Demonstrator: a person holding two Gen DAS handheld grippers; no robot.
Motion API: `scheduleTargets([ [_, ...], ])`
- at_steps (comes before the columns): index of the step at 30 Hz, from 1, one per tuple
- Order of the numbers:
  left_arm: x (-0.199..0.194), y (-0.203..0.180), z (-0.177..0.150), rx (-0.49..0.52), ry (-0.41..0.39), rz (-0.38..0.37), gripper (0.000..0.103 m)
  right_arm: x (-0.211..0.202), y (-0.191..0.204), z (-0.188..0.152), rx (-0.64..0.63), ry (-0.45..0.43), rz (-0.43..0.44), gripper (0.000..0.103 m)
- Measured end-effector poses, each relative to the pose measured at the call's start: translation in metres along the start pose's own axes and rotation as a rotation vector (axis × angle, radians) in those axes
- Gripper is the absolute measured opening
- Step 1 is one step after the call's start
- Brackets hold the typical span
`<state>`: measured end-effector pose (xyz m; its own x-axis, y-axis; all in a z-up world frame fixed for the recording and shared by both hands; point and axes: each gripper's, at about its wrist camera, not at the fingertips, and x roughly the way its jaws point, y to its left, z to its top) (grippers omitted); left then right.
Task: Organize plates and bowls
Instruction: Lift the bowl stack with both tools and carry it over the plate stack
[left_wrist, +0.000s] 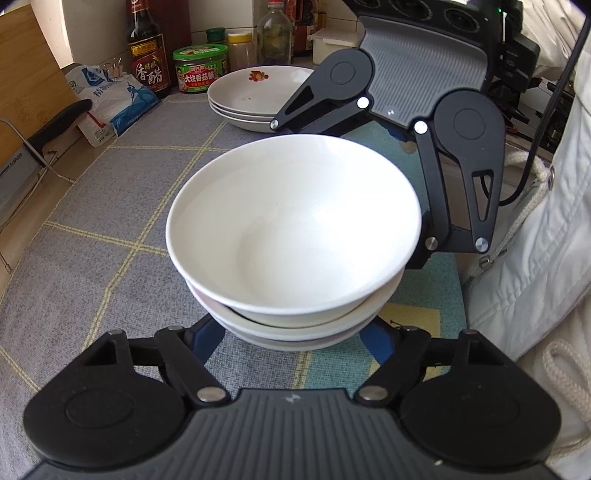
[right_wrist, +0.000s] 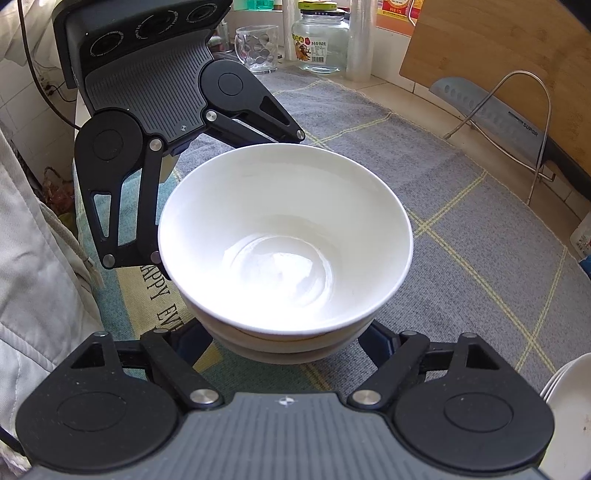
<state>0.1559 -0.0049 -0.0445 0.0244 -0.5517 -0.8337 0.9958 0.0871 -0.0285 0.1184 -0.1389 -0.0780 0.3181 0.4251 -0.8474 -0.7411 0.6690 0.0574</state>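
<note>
Left wrist: left gripper (left_wrist: 295, 334) straddles the bowl stack (left_wrist: 293, 236) on the mat (left_wrist: 110, 229); fingertips hidden under it, grip can't be judged. Top bowl empty. Plates (left_wrist: 251, 96) stacked behind.
Right wrist: right gripper (right_wrist: 290, 334) likewise, tips hidden, unclear.

bowls: plain glossy white ceramic bowl stack (left_wrist: 295, 236), no print | plates: white shallow plate stack (left_wrist: 255, 96), top one with a little red-orange motif | cloth: grey woven table mat (left_wrist: 110, 229) with thin yellow grid lines, teal patch near the edge | jar: green-lidded sauce jar (left_wrist: 200, 68), red label | grippers: matte black, grey ribbed bodies
</note>
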Motion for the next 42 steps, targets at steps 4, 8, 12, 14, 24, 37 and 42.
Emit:
scheduleTargets([
  [4, 0.000, -0.002, 0.001, -0.009, 0.006, 0.008, 0.079, -0.002, 0.000, 0.000, 0.003, 0.003, -0.005, 0.087],
  [8, -0.002, -0.007, 0.005, -0.011, 0.003, 0.023, 0.079, -0.007, -0.001, -0.001, 0.004, 0.002, -0.002, 0.087],
  [12, -0.002, -0.013, 0.012, -0.007, 0.002, 0.045, 0.079, -0.015, -0.003, -0.005, -0.009, -0.002, -0.009, 0.087],
  [14, -0.001, -0.015, 0.017, -0.006, 0.001, 0.051, 0.079, -0.021, -0.005, -0.007, -0.017, -0.002, -0.011, 0.087],
  [24, 0.017, -0.019, 0.058, -0.001, -0.025, 0.103, 0.079, -0.059, -0.032, -0.027, -0.069, -0.007, -0.042, 0.087],
  [37, 0.062, -0.023, 0.136, 0.046, -0.041, 0.129, 0.079, -0.115, -0.085, -0.073, -0.081, -0.031, -0.106, 0.087],
  [42, 0.082, -0.015, 0.163, 0.079, -0.049, 0.128, 0.079, -0.130, -0.109, -0.090, -0.063, -0.040, -0.139, 0.087],
])
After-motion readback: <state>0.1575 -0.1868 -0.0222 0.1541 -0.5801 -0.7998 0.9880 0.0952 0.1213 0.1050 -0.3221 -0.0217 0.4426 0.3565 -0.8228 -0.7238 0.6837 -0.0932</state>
